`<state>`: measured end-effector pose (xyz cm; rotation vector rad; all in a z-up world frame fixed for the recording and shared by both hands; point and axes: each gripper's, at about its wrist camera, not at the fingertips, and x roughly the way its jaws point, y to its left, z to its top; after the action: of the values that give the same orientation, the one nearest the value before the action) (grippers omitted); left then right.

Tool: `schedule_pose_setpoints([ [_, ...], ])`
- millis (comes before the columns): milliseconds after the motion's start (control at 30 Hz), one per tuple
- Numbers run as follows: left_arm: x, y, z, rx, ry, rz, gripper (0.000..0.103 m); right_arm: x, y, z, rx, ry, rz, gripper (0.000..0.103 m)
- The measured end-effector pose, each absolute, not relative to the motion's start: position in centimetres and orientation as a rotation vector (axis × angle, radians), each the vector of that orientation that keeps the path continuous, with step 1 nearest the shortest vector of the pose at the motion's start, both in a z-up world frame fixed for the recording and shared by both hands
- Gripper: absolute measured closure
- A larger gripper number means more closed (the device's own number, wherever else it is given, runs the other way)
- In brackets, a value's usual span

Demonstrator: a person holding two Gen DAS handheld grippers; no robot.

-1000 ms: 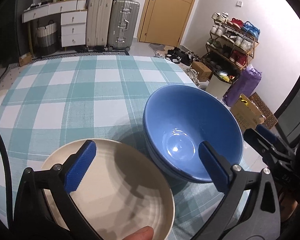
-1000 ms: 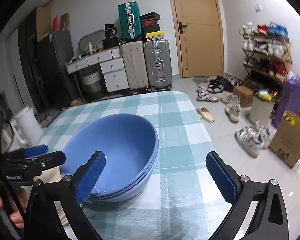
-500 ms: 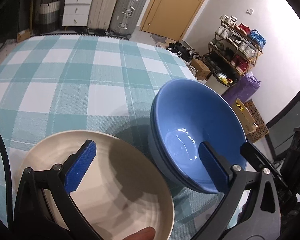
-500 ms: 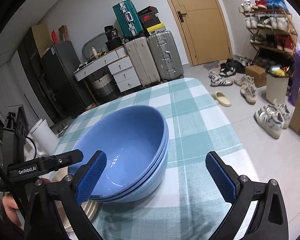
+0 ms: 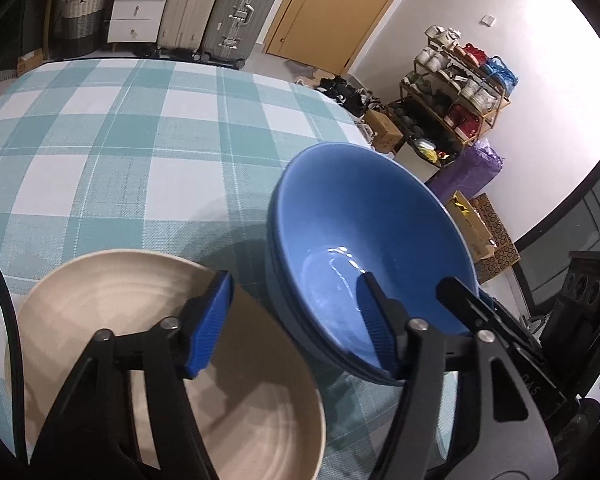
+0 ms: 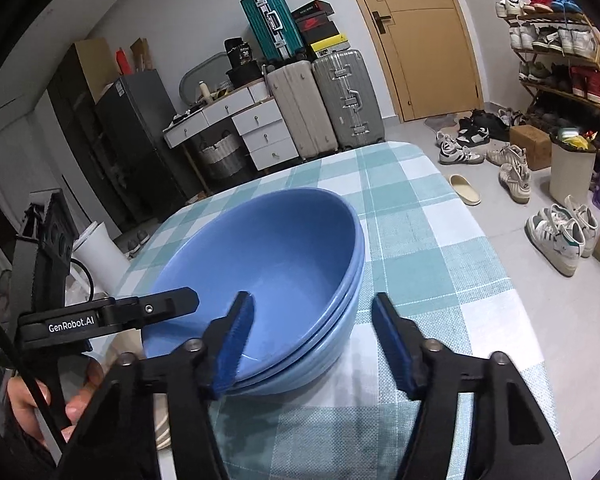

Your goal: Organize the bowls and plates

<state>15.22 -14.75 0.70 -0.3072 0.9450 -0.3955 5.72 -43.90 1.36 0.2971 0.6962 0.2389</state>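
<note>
A stack of blue bowls (image 5: 360, 232) stands on the checked tablecloth near the table's right edge, with a cream plate (image 5: 112, 292) just to its left. My left gripper (image 5: 292, 326) straddles the stack's near-left rim, one pad inside the top bowl and one over the plate. Its jaws are closing and do not press the rim. From the other side my right gripper (image 6: 314, 342) straddles the rim of the bowls (image 6: 268, 256), left pad inside, right pad over the cloth. It is closing too, with a gap still showing at the outer pad.
The table's cloth (image 5: 140, 140) stretches bare beyond the dishes. The table's right edge (image 6: 516, 312) runs close to the bowls. A hand (image 6: 24, 396) holds the left gripper's handle. Suitcases (image 6: 332, 100), drawers, a shoe rack and loose shoes stand on the floor beyond.
Both grippers have sunk toward the bowls and their jaws have narrowed from wide open to about half. Each now has the rim of the bowls between its pads.
</note>
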Motion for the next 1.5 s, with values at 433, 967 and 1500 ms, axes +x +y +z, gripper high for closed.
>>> schedule_pose_setpoints([
  [433,14.5,-15.8,1.4,-0.243,0.924,-0.387,0.067,5.5,-43.8,1.7,0.258,0.685,0.223,0.053],
  [967,13.3,-15.7,2.5,-0.227,0.914,-0.368,0.067,5.3,-43.7,2.1,0.251,0.673,0.215,0.053],
  [1500,12.4,-15.2,3.8,-0.219,0.878,-0.363,0.067,4.4,-43.3,3.3,0.249,0.65,0.223,0.053],
])
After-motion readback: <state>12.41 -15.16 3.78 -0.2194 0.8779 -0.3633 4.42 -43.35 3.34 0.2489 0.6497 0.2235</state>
